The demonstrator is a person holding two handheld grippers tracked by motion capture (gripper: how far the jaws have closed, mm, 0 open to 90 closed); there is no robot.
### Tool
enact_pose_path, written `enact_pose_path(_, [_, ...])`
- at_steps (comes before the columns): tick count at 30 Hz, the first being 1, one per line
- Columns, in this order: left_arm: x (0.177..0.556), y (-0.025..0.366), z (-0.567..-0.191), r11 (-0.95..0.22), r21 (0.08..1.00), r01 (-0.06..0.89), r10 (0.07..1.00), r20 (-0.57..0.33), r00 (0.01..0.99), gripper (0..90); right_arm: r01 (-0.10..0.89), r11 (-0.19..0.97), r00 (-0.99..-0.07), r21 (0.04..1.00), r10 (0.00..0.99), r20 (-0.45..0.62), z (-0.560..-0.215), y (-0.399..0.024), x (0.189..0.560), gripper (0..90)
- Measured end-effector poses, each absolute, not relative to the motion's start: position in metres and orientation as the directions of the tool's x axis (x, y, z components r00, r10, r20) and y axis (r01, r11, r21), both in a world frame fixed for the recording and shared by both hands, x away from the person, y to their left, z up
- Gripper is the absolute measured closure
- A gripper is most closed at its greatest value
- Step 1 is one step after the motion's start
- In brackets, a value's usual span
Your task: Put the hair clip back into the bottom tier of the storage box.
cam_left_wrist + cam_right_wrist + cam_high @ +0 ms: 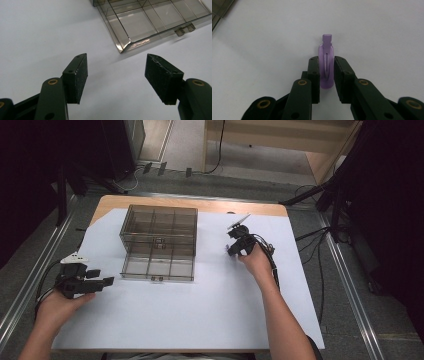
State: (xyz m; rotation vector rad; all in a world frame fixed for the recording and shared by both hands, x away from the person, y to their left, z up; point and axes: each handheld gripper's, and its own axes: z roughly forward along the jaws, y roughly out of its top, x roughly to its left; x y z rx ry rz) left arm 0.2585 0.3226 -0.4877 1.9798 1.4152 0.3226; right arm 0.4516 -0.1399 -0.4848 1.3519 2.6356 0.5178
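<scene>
Right hand-held gripper (326, 75) clamping purple clip (326, 62), no readable writing

between the left gripper (116, 75) fingers (76, 75) lies bare white sheet (200, 310), with nothing in the gap. ahead of its fingertips and toward the right finger, the corner of the clear compartment box (158, 242) stands as the one solid obstacle, its latch tabs jutting from the near wall. the right gripper (326, 76) has no free gap: a purple clip (326, 56) sits between its fingers, sticking out past the fingertips. beyond that clip and to both sides of those fingers the sheet is open, the box well off to the left.
</scene>
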Motion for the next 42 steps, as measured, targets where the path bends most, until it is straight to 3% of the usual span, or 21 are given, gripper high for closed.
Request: enact_pose_path(42, [0.259, 0.322, -0.488, -0.186, 0.644, 0.743, 0.908, -0.177, 0.380, 35.8, 0.666, 0.626, -0.694, 0.406, 0.719, 0.031, -0.450, -0.118, 0.419, 77.0])
